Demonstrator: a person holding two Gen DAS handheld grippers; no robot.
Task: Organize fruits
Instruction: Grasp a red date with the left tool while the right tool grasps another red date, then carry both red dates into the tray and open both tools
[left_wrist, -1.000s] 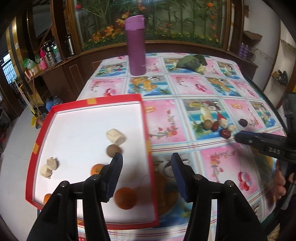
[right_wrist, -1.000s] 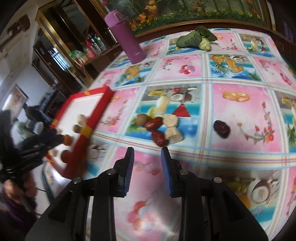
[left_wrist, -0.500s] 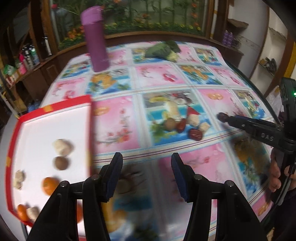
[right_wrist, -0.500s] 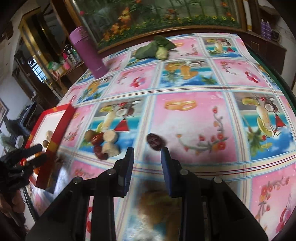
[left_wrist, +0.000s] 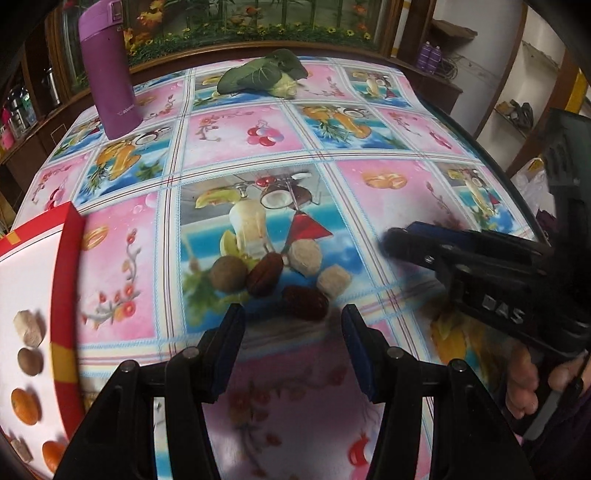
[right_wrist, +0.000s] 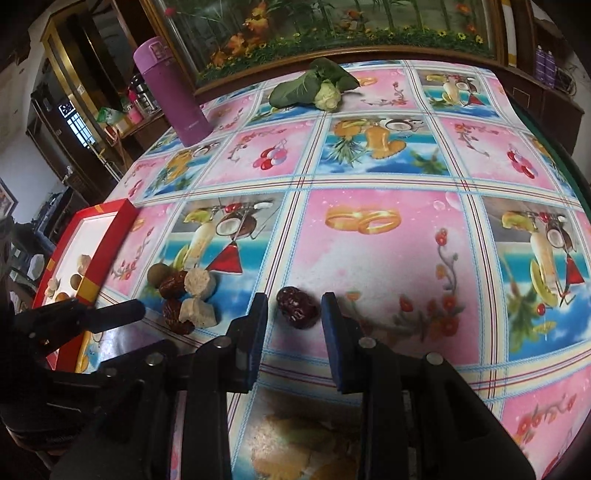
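A small pile of fruit lies on the patterned tablecloth: a brown round fruit (left_wrist: 228, 273), two dark red dates (left_wrist: 306, 302), and two pale chunks (left_wrist: 304, 256). My left gripper (left_wrist: 292, 328) is open just in front of the nearest date of the pile. A single dark red date (right_wrist: 297, 307) lies apart to the right. My right gripper (right_wrist: 294, 314) is open, its jaws on either side of that date. A red-rimmed white tray (left_wrist: 64, 295) at the left holds several pieces, some orange (left_wrist: 25, 406). The tray also shows in the right wrist view (right_wrist: 107, 251).
A purple flask (left_wrist: 109, 70) stands at the far left of the table. A leafy green vegetable (left_wrist: 264, 74) lies at the far middle. The table edge curves along the right (left_wrist: 509, 177). A wooden cabinet runs behind the table.
My left gripper has swung right from over the tray to the fruit pile. My right gripper has moved right and closer, and now straddles the lone date.
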